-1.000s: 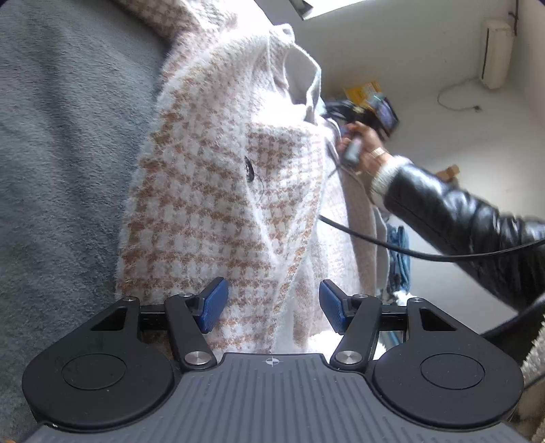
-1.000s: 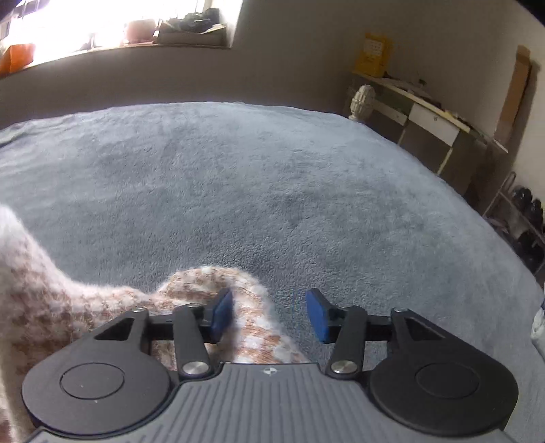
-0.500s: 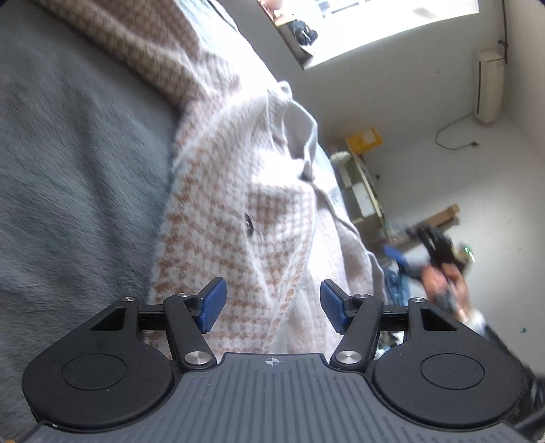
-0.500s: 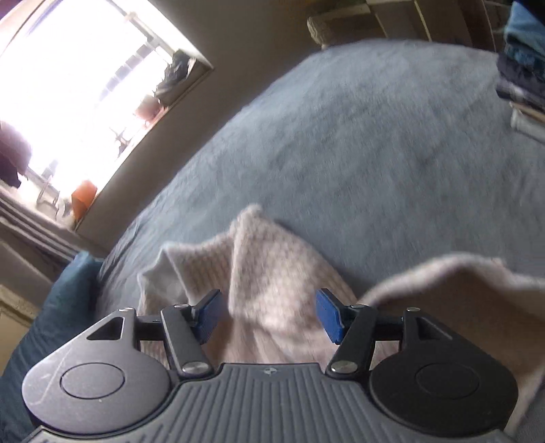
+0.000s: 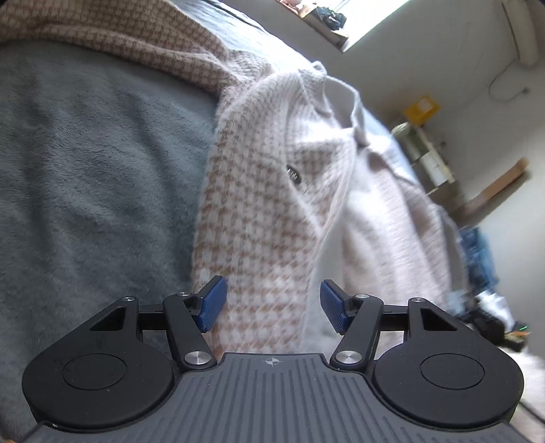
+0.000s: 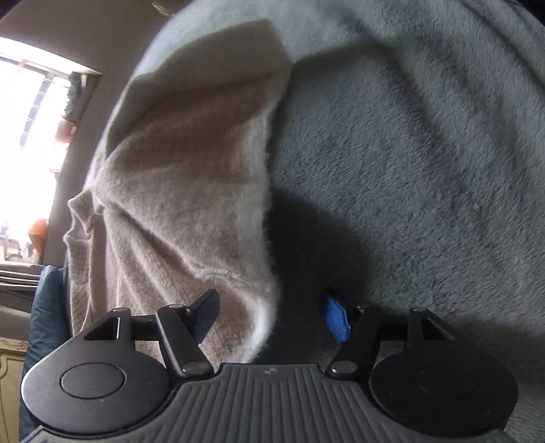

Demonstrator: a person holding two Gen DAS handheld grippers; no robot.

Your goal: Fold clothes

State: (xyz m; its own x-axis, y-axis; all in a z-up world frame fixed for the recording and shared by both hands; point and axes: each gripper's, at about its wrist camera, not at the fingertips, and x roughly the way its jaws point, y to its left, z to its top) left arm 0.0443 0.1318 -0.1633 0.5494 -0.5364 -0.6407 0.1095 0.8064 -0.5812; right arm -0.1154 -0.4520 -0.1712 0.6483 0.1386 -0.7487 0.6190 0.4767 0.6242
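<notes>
A cream and tan houndstooth cardigan (image 5: 265, 218) with a dark button (image 5: 293, 173) lies bunched on a grey fleece blanket (image 5: 85, 170). My left gripper (image 5: 272, 303) is open over it. A fold of the knit runs between the blue pads, against the left one and clear of the right one. In the right wrist view the cardigan (image 6: 187, 177) shows its plain beige inner side, raised in a fold. My right gripper (image 6: 270, 317) is opening, with the fuzzy edge of the knit near its left pad and the blanket (image 6: 408, 153) under its right pad.
A bright window (image 5: 340, 20) and a wall shelf (image 5: 425, 160) with a yellow box (image 5: 420, 109) stand beyond the bed. Blue clothing (image 5: 477, 252) hangs at the right. A blue pillow (image 6: 47, 306) sits at the bed's left edge.
My right gripper swung and rolled from bare blanket to the cardigan's raised edge, and its jaws widened. The person's hand left the left wrist view. My left gripper shifted a little, still over the knit.
</notes>
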